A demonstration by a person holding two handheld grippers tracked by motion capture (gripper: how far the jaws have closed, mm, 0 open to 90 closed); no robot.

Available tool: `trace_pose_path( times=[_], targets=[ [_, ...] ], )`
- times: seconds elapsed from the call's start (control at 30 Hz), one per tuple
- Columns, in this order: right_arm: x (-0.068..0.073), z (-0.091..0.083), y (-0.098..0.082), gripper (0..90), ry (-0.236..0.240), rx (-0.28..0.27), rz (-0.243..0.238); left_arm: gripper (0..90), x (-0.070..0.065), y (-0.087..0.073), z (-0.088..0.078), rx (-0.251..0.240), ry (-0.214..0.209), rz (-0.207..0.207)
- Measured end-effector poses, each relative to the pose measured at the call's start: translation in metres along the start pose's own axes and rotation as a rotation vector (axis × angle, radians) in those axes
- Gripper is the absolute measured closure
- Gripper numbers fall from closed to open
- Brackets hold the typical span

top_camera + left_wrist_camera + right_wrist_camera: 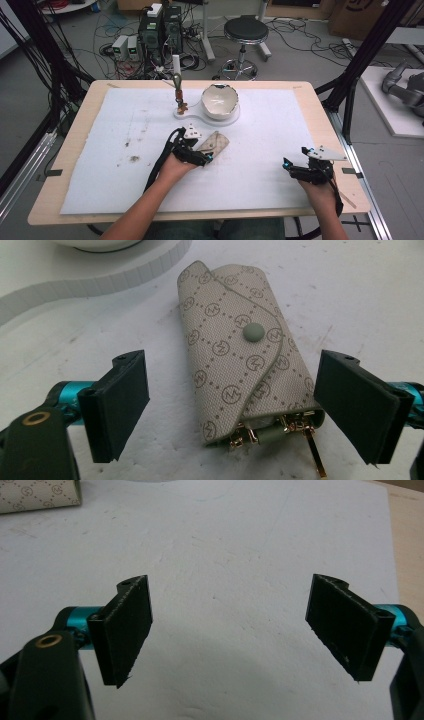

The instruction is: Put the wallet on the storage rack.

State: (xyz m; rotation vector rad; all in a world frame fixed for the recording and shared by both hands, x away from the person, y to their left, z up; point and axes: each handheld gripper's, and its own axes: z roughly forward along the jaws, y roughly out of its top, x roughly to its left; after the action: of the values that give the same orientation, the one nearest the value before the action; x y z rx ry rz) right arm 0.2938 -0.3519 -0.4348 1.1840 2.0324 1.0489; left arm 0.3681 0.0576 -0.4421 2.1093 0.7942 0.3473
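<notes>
A beige patterned key pouch (214, 142) (235, 360) lies flat on the white mat, snap button up, with gold key hooks poking out of its near end. My left gripper (202, 156) (232, 412) is open, its jaws standing on either side of the pouch's near end without touching it. Over at the right of the table, my right gripper (295, 162) (232, 630) is open over bare mat with nothing between its jaws. A corner of the pouch (40, 495) shows at the top left of the right gripper view.
A white bowl (219, 100) sits on a white stand (195, 116) behind the pouch, with a small hook post holding a key ring (178, 92) at its left. Dirt smudges (134, 158) mark the mat's left half. A stool (245, 31) and computers (160, 30) stand beyond the table.
</notes>
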Motion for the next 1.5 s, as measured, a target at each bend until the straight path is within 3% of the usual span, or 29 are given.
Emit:
trace_pose_path(
  times=[0.17, 0.33, 0.4, 0.5, 0.63, 0.83, 1.0, 1.2, 1.5],
  targets=[
    [0.002, 0.001, 0.001, 19.0, 0.007, 0.0, -0.008, 13.9, -0.004, 0.001, 0.006, 0.003, 0.0, 0.002],
    [0.005, 0.003, 0.002, 19.0, 0.012, 0.005, -0.011, 13.9, -0.01, -0.001, 0.018, 0.078, 0.014, 0.044],
    [0.005, 0.003, 0.002, 19.1, 0.012, 0.005, -0.012, 13.8, -0.011, -0.001, 0.019, 0.083, 0.021, 0.051],
    [0.004, 0.003, 0.002, 19.1, 0.013, 0.006, -0.011, 14.1, -0.01, -0.002, 0.019, 0.085, 0.015, 0.032],
    [0.004, 0.002, 0.001, 19.1, 0.011, 0.009, -0.01, 15.4, -0.011, -0.001, 0.018, 0.085, 0.013, 0.028],
    [0.003, 0.002, 0.001, 19.1, 0.012, 0.005, -0.006, 30.7, -0.013, -0.003, 0.014, 0.061, 0.019, 0.021],
    [0.003, 0.002, 0.001, 19.1, 0.016, 0.005, -0.008, 34.6, -0.014, -0.003, 0.014, 0.055, 0.024, 0.023],
    [0.003, 0.002, 0.001, 19.0, 0.017, 0.003, -0.007, 36.3, -0.013, -0.003, 0.012, 0.052, 0.015, 0.003],
    [0.002, 0.003, 0.001, 19.1, 0.018, 0.004, -0.005, 36.4, -0.012, 0.009, -0.004, 0.012, 0.015, 0.03]
  ],
)
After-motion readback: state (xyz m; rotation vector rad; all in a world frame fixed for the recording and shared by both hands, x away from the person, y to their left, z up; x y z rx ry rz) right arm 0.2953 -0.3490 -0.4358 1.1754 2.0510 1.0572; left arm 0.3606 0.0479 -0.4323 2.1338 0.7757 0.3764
